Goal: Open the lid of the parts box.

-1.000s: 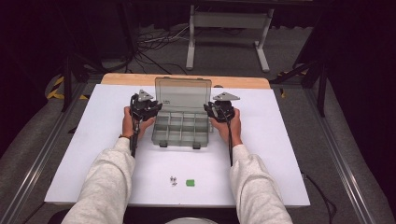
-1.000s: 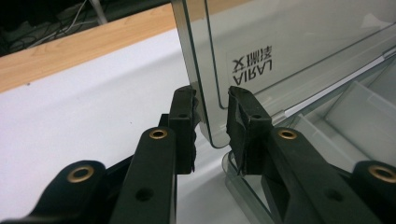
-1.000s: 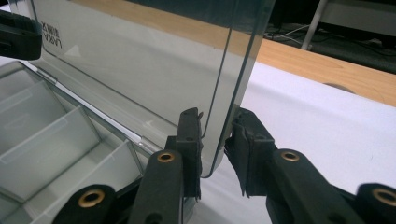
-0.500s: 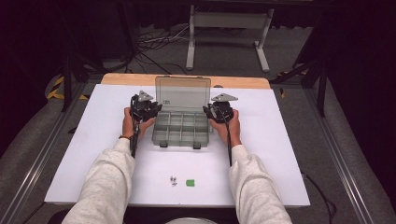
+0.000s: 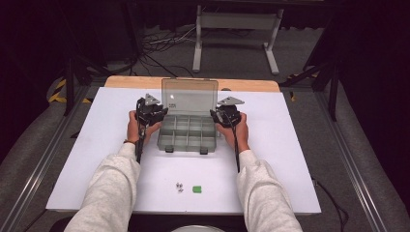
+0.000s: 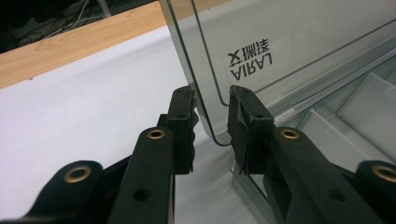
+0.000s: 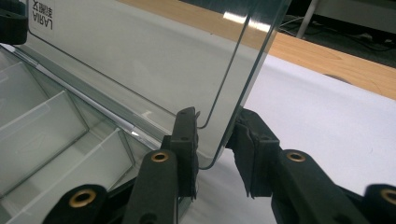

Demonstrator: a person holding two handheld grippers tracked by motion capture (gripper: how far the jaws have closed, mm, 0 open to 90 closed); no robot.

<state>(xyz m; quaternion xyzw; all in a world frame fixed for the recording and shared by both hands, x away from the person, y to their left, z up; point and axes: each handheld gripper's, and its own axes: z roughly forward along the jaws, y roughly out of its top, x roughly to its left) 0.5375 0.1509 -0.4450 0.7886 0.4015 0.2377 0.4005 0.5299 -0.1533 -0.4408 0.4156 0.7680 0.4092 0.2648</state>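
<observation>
Straddling the upright lid [image 5: 189,96] at frame centre, my left tool [image 6: 211,119] and right tool [image 7: 215,135] gape slightly, nothing shifting; lid unclamped.

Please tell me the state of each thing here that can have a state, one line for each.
Organizer box: open, compartments look empty.
Lid: raised, standing upright.
Left gripper: jaws astride the lid's edge, gap visible, not clamping.
Right gripper: jaws astride the lid's other edge, gap visible, not clamping.
</observation>
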